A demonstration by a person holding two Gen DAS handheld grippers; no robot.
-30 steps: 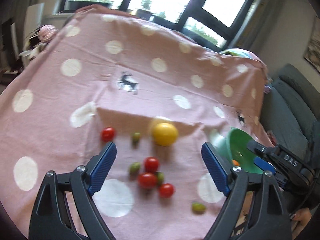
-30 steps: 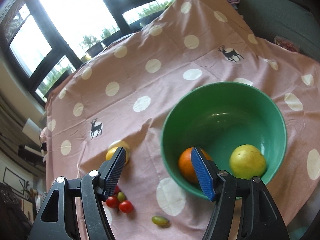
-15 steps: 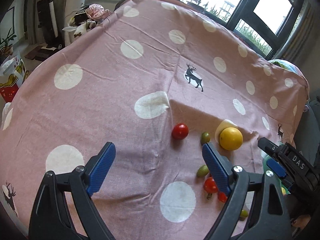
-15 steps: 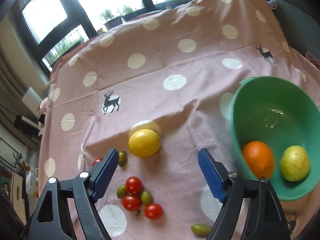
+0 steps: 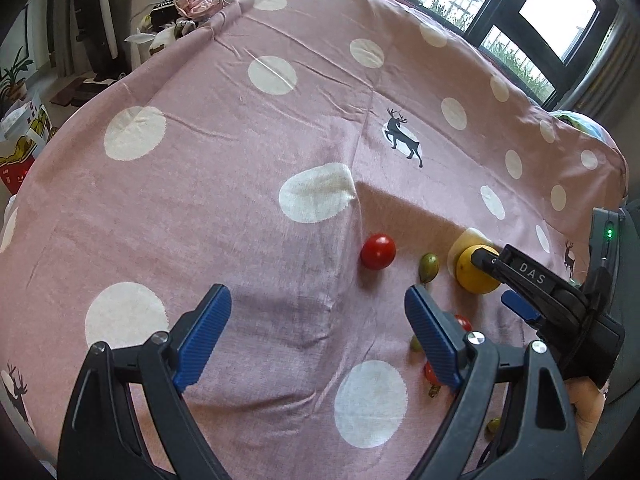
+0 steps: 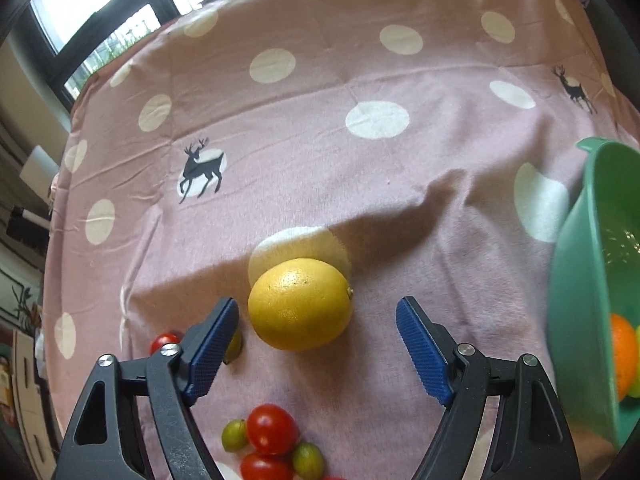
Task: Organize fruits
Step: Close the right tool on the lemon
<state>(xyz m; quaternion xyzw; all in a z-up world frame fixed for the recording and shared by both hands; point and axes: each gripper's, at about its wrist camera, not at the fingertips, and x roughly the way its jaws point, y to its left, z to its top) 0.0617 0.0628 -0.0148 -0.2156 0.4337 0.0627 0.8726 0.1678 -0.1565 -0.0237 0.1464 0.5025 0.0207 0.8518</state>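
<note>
A yellow citrus fruit (image 6: 301, 303) lies on the pink dotted cloth, just ahead of my open, empty right gripper (image 6: 316, 334); it also shows in the left wrist view (image 5: 476, 272), partly behind the right gripper (image 5: 520, 284). A green bowl (image 6: 580, 280) at the right edge holds an orange (image 6: 622, 354) and a yellow-green fruit. Red cherry tomatoes (image 6: 272, 428) and small green fruits (image 6: 235, 434) lie below the right gripper. My left gripper (image 5: 318, 332) is open and empty over bare cloth, left of a lone red tomato (image 5: 378, 251) and a green fruit (image 5: 429, 266).
The table is covered by the pink cloth (image 5: 240, 160) with white dots and deer prints. Windows run along the far side. Household clutter (image 5: 188, 4) sits beyond the far left table edge. A grey sofa lies off the right edge.
My right gripper has swung left from the bowl and come close over the yellow citrus. My left gripper has moved left and nearer the cloth, away from the tomato cluster.
</note>
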